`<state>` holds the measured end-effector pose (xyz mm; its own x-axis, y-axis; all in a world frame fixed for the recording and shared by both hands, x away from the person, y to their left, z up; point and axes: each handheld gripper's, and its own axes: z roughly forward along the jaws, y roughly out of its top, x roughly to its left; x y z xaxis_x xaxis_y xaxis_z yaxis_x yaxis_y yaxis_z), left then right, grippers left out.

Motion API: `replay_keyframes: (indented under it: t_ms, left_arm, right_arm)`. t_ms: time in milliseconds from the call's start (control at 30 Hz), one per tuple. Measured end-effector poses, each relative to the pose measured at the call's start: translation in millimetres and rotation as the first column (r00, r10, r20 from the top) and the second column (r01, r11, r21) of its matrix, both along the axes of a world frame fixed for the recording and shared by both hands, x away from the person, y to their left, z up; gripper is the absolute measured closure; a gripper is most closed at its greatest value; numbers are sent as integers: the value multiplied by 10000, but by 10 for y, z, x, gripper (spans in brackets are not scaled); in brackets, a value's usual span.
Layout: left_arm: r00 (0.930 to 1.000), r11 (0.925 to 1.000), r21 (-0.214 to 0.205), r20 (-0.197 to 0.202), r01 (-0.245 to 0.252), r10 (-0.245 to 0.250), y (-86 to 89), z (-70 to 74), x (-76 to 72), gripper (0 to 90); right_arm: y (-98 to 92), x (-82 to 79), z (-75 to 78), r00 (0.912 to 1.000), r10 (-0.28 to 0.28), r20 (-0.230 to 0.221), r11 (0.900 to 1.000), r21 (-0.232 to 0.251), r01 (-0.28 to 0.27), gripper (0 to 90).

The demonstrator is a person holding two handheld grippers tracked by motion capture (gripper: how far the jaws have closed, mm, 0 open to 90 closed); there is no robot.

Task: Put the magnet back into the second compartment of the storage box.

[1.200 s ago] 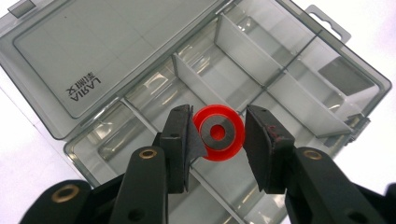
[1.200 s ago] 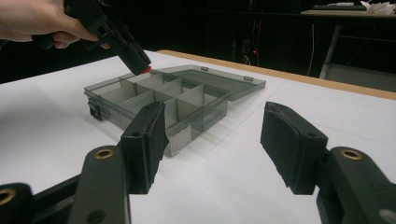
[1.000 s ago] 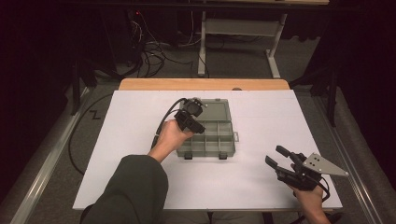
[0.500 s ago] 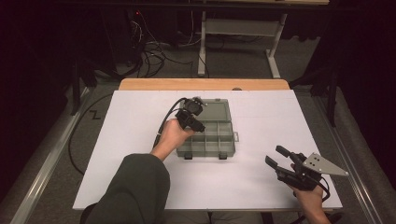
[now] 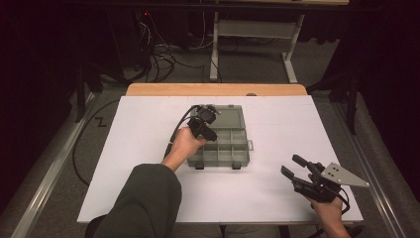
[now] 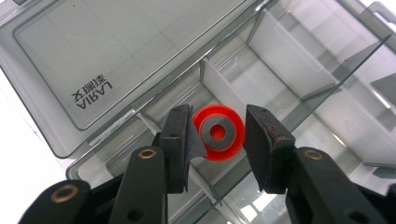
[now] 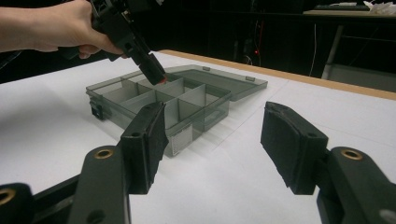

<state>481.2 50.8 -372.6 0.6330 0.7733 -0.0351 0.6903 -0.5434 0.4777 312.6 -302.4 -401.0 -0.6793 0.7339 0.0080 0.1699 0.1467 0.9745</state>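
A: Red ring (image 6: 218,133), flat, with a grey washer-like centre. It sits between the jaws of the left hand-held gripper (image 6: 217,135), over a compartment at the hinge side of the organiser box (image 5: 225,148). The left pad touches its rim; on the right I can't tell whether there is contact, so a firm clamp is not confirmed.

B: And the box itself?

A: Smoky clear plastic, lid (image 6: 93,60) thrown fully open and lying flat toward the far edge of the bench (image 5: 148,198). The lid carries a printed mark. The tray is split by dividers into several compartments; those visible in the left gripper view look bare.

B: Position on the bench?

A: About the middle, a little nearer the far edge than the near one. Two latches face the near edge.

B: The other hand?

A: The right hand-held gripper (image 5: 297,168) is near the near right corner of the bench, well apart from the box. Jaws wide apart, nothing between them, pointed toward the box.
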Motion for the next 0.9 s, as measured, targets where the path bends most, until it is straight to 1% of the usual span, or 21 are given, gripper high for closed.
replay_keyframes:
  t_ms: [100,200,400,600,633,700,800,900]
  left_arm:
    - [10000,10000,-18,21,-56,56,6,-3,6,608]
    - [10000,10000,12,10,-23,23,4,-7,1,580]
    - [9999,10000,27,115,-44,44,13,8,-11,546]
    - [9997,9999,19,215,-137,137,36,25,-29,515]
    - [9996,9999,-8,237,-132,132,42,31,-34,511]
    - [9996,9999,-67,262,-139,140,54,41,-48,503]
    - [9993,9999,-9,337,-132,133,73,63,-71,490]
    - [9990,9999,-46,425,-156,158,92,93,-95,474]
  right_arm:
    - [-4,-1,-1,10000,-17,-9,10000,-5,17,421]
    - [-4,0,-1,10000,-13,-15,10000,7,13,421]
    - [-4,-2,-1,10000,-15,-1,10000,-12,15,421]
    - [-3,3,3,10000,-21,-18,9999,100,21,422]
    - [5,3,5,10000,17,66,9999,152,-18,427]
    - [24,-5,7,9998,69,181,9999,100,-71,434]
    - [24,4,3,9999,55,115,9999,95,-57,432]
    - [20,9,2,10000,-2,55,9999,120,2,431]
